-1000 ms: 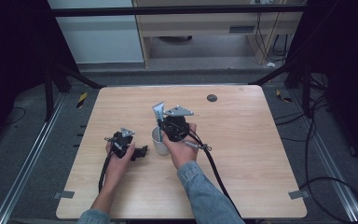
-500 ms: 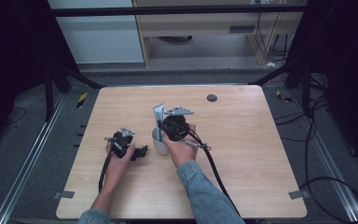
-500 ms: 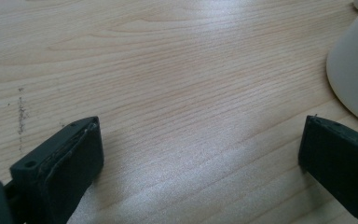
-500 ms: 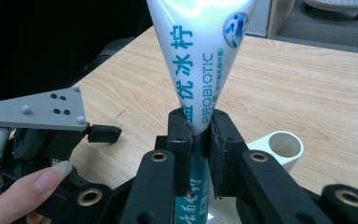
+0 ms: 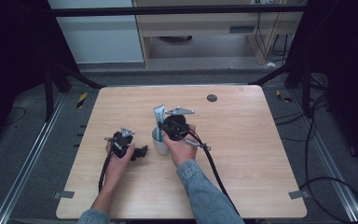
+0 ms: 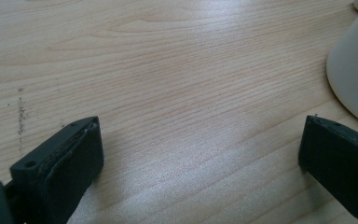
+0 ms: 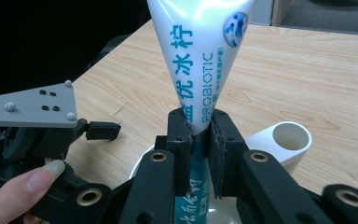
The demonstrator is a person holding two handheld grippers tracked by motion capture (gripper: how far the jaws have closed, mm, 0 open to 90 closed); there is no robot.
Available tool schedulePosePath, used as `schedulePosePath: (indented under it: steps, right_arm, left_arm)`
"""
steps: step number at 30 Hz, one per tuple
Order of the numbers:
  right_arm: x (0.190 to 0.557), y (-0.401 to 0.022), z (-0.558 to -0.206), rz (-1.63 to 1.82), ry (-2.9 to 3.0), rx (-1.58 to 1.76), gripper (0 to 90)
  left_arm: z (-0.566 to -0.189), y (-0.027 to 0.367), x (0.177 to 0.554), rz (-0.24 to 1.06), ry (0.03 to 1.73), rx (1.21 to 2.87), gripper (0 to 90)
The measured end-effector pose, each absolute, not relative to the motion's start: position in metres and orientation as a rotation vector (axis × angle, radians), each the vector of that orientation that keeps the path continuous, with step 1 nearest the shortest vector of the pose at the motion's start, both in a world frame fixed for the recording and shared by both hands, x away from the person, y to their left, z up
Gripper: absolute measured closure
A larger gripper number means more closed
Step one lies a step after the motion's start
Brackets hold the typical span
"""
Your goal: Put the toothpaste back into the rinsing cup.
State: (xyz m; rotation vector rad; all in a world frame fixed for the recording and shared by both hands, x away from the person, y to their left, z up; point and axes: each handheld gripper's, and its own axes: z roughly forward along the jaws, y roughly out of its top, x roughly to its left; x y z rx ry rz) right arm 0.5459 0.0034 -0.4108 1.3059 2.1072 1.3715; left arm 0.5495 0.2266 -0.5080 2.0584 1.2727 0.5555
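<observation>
Clamping toothpaste tube [image 7: 200,70] upright over white cup [image 5: 159,141], right claw [image 7: 199,140]; left claw [image 6: 200,154] released, cup just beside.

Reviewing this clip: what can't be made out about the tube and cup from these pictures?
- Toothpaste tube: lower end hidden behind the right gripper, right gripper view.
- Cup: inside too small, high view; cut off at the edge, left gripper view.
- Second white cup: contents not visible, right gripper view.

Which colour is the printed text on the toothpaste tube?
Teal on the white toothpaste tube, clearest in the right gripper view.
</observation>
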Motion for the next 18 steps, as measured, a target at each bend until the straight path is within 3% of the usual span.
schedulePosePath:
  steps: [18]
  right_arm:
    - [0.557, -0.009, -0.411, 1.418, 2.13, 1.387, 74.4]
  left_arm:
    - [-0.508, 0.227, 0.549, 0.556, 1.272, 2.061, 0.0]
